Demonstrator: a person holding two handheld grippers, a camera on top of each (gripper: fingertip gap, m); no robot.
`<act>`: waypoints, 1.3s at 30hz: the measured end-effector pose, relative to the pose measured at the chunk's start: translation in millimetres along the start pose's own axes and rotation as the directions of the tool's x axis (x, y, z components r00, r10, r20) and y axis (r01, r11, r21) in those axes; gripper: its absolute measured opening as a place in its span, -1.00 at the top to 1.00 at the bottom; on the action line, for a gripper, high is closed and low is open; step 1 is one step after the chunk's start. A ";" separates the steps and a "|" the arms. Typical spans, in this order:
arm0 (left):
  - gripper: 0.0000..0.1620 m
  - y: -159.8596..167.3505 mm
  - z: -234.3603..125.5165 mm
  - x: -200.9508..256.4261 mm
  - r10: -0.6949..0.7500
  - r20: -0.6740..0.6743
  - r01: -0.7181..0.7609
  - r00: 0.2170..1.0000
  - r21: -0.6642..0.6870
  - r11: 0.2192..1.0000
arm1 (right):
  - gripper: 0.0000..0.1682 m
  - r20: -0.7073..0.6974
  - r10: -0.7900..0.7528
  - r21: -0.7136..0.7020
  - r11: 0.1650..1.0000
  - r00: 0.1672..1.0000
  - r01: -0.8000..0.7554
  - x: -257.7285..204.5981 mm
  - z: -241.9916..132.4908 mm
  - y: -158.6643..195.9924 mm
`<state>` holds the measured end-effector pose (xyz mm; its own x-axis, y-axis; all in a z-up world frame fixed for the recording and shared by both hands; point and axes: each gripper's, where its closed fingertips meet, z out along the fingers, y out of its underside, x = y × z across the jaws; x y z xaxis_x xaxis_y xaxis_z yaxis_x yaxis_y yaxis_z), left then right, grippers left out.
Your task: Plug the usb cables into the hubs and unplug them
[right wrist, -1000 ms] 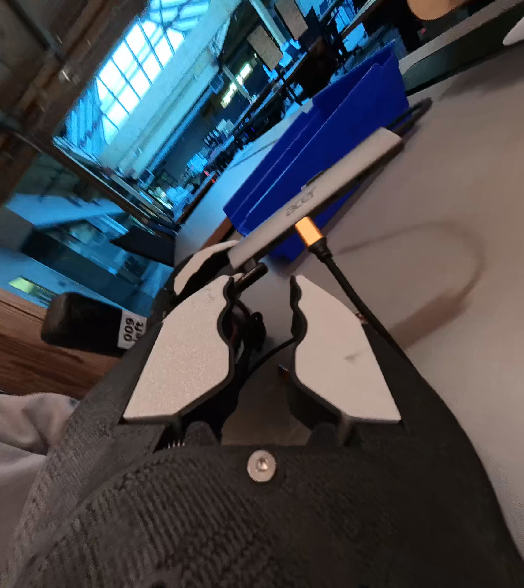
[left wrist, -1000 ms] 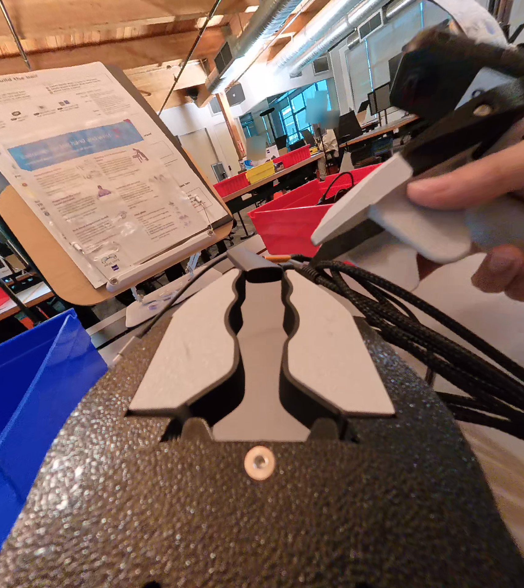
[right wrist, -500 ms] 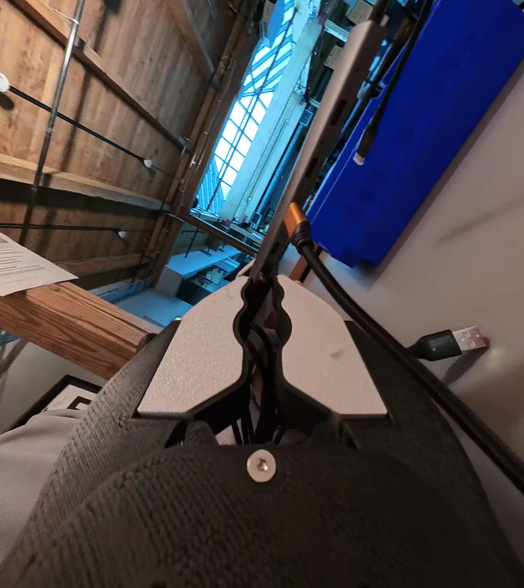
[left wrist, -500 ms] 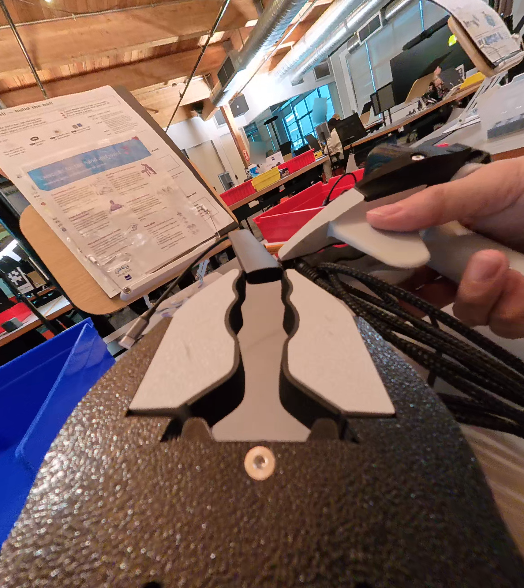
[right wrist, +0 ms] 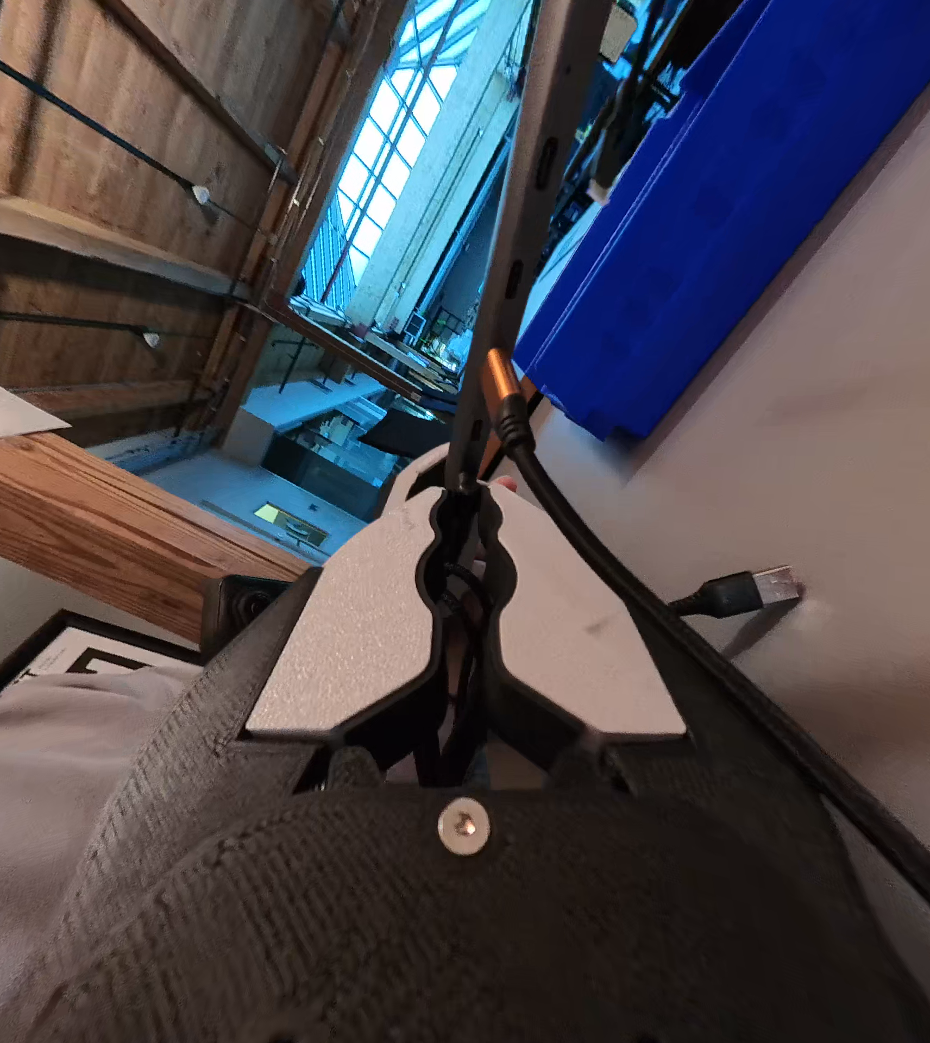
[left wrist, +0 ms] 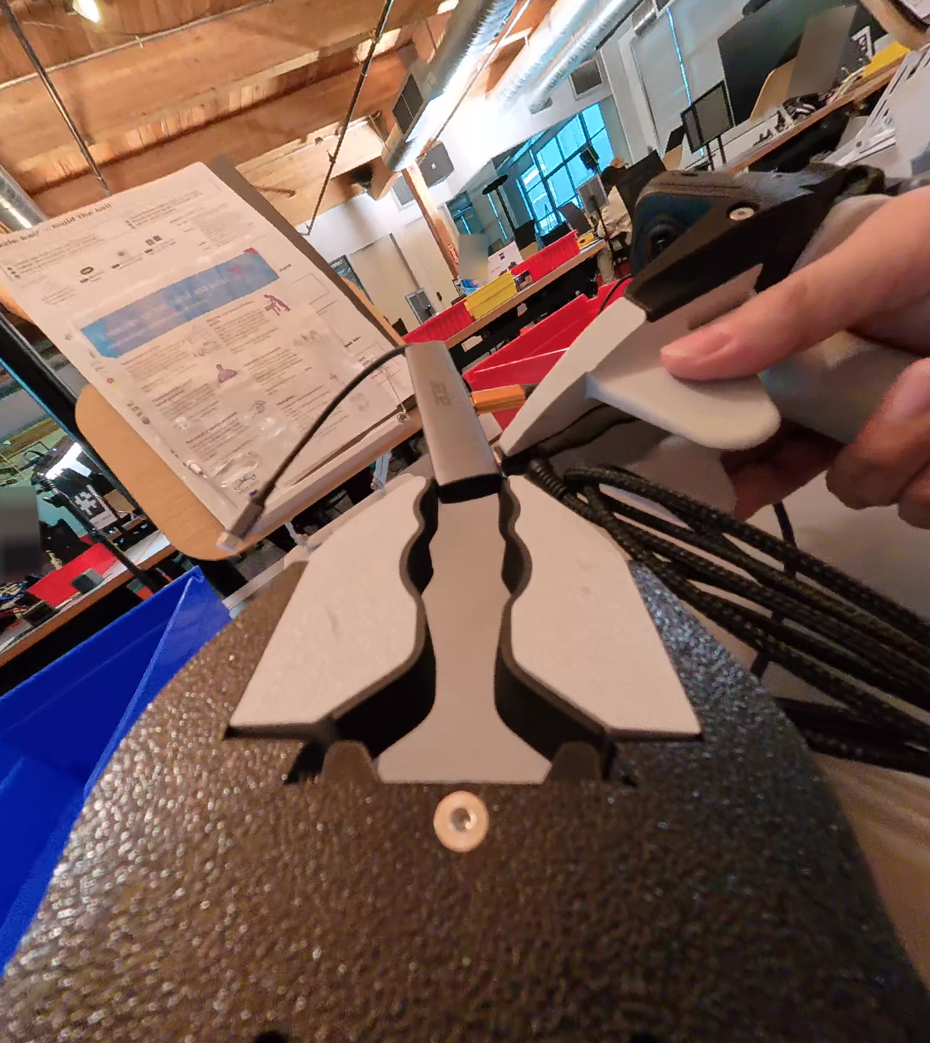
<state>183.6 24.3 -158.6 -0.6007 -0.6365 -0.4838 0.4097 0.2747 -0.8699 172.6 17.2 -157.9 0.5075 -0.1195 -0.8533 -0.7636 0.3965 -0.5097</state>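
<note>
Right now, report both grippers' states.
Left gripper: jaws shut on the grey hub.
Right gripper: jaws shut on a black cable plug at the hub's side.

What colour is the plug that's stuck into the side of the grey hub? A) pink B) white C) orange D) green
C: the plug seated in the side of the hub, which the left gripper clamps, has an orange shell; the right wrist view shows the same orange plug with its black cable.
</note>
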 end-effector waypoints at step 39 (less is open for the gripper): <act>0.75 8.0 41.9 43.1 -0.196 -0.087 0.189 0.977 -0.078 0.979 | 0.87 -0.134 -0.021 0.156 0.987 0.991 0.042 24.1 -51.0 -17.6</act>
<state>189.7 -31.1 -182.4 -0.7266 -0.6129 -0.3106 0.2338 0.2045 -0.9505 177.9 -39.1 -175.1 0.4655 -0.2487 -0.8494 -0.6697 0.5285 -0.5217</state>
